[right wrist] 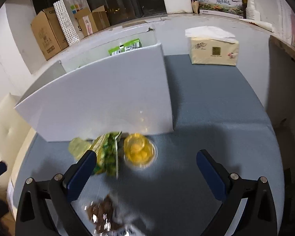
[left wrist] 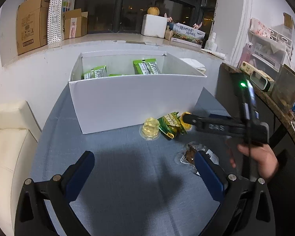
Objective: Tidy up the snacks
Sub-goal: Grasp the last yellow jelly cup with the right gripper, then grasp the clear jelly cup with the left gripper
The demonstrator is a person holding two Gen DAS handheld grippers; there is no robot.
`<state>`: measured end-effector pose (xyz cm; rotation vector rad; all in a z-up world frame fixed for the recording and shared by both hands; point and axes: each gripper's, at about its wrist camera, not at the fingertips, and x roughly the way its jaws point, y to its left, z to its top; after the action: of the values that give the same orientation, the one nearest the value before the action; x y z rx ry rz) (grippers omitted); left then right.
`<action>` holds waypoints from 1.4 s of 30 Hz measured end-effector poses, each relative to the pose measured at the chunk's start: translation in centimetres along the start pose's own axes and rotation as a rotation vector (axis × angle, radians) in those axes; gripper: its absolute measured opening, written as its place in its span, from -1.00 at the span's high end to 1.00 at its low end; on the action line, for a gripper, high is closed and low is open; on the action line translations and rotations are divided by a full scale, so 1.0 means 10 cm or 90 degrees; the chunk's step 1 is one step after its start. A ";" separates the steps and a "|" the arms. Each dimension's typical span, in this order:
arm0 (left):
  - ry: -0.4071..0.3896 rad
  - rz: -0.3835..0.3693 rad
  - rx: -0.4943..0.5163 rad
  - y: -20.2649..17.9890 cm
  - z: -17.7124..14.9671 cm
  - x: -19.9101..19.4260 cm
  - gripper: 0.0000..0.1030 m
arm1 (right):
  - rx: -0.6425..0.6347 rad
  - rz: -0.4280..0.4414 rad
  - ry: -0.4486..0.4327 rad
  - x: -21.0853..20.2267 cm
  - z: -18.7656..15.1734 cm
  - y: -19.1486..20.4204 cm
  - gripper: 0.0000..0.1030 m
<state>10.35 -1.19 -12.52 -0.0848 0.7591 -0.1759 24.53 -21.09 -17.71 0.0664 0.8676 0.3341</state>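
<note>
At the foot of the white box (right wrist: 100,98), on the blue cloth (right wrist: 216,108), the orange jelly cup (right wrist: 139,151) sits just ahead of the right gripper (right wrist: 145,169), slightly left of centre between its spread, empty jaws. Touching its left side, the green packet (right wrist: 108,153) lies with its long axis running toward the box. The left gripper (left wrist: 143,169), also spread and empty, hangs farther back, so the right is nearer.

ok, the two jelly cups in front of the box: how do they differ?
Colour: the left cup is pale yellow, the right cup deeper orange-yellow with fruit chunks showing. Place: the left cup sits left of the green packet, the right cup on its right. Access: in the left wrist view the right gripper covers much of the right cup; the left cup is unobstructed. Both stand on the blue cloth near the box.
</note>
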 end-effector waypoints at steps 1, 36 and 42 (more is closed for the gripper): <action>0.003 0.001 -0.001 0.01 -0.01 0.02 -1.00 | -0.005 -0.005 0.009 0.06 0.02 0.01 -0.87; 0.035 0.027 -0.045 0.02 0.34 0.88 -0.99 | -0.008 0.074 -0.064 -0.63 -0.27 -0.05 0.32; 0.068 0.049 -0.026 -0.10 0.42 1.25 -0.63 | 0.010 0.074 -0.091 -0.94 -0.39 -0.13 0.32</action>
<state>22.01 -4.52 -17.86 -0.0848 0.8715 -0.0925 16.29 -25.63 -13.53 0.1538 0.7255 0.4263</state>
